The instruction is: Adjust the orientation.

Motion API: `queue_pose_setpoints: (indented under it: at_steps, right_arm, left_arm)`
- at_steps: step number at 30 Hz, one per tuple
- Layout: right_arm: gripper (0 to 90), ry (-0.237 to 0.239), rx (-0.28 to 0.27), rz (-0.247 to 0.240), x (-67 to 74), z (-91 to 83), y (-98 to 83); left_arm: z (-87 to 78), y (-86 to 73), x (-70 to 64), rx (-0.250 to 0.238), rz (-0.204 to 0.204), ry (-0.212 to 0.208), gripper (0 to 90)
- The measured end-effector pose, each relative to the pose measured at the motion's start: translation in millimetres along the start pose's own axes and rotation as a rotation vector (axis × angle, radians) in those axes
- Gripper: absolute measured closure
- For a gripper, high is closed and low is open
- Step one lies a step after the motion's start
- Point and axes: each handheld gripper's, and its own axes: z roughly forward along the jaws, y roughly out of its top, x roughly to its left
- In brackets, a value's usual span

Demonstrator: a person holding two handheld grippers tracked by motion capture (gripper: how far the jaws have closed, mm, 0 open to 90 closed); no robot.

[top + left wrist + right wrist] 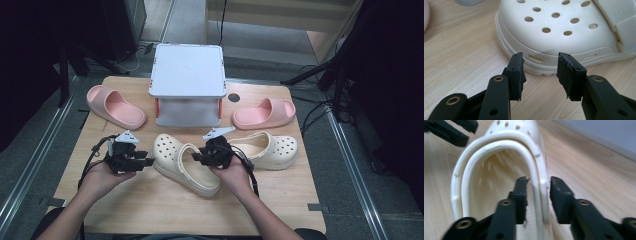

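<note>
Right gripper (537,186) straddles the near clog's (182,162) rim, jaws spread, not pinching; left gripper (540,72), gaping, faces its toe at centre frame.

High view overhead, gripper views close, sharing clog (186,162)

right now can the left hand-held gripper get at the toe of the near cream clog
Probably yes: the left hand-held gripper is open and points at the near cream clog toe, with bare table between them.
</note>
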Motion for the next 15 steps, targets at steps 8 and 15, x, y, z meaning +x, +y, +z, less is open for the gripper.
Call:
queue_pose_setpoints:
  at_steps: [8,15]
  right_arm:
    - [75.8,-0.009,-0.040,-0.001,-1.9,-24.1,-2.9]
    - [85.2,-0.043,-0.020,0.024,-11.1,-22.6,-5.9]
  left_arm:
    - [6.0,3.6,-2.8,0.011,0.033,0.002,63.1]
    - [10.1,4.0,-3.2,0.029,0.040,0.003,65.1]
